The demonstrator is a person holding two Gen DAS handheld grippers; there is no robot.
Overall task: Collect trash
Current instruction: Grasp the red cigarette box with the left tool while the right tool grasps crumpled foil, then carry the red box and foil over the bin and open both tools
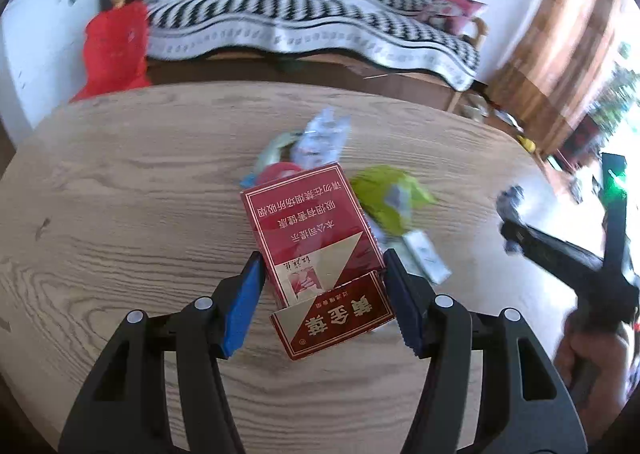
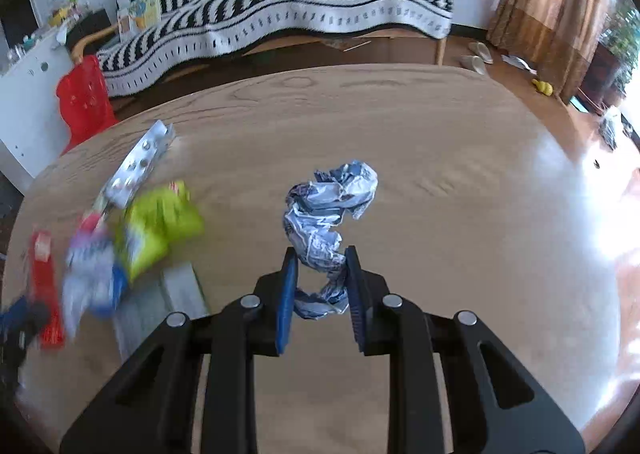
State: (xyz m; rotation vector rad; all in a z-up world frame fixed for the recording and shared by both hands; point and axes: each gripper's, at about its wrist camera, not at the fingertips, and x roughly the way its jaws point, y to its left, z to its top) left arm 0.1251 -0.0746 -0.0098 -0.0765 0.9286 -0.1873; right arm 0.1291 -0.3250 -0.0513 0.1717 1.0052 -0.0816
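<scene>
A red cigarette pack (image 1: 316, 242) is gripped by the left tool (image 1: 322, 266), its blue pads pressed against the two long sides of the pack, whose flip lid hangs open toward the camera. The pack is seen over the wooden counter (image 1: 120, 190); whether it rests on the surface or is raised from it cannot be told. Just beyond the pack a blurred heap of trash is seen: a silvery-blue wrapper (image 1: 320, 138), a green packet (image 1: 384, 198) to its right, and a flat grey-white box (image 1: 426, 254) beside the right pad.

A crumpled blue-and-white wrapper (image 2: 330, 222) is pinched by the right tool (image 2: 322, 270), the jaws being closed nearly together on its lower, twisted end, while the bulk of it stands up past the fingertips. In the left wrist view the same tool (image 1: 516, 214) is seen at the far right, with the crumpled wrapper at its tip.

In the right wrist view the remaining trash is spread on the left part of the counter (image 2: 440, 174): a silver blister sheet (image 2: 140, 162) farthest back, a green packet (image 2: 160, 226) in front of it, and a red packet (image 2: 46, 286) at the far left, all blurred. Behind the counter a black-and-white striped sofa cover (image 2: 280, 14) and a red bag (image 2: 82, 102) are visible.
</scene>
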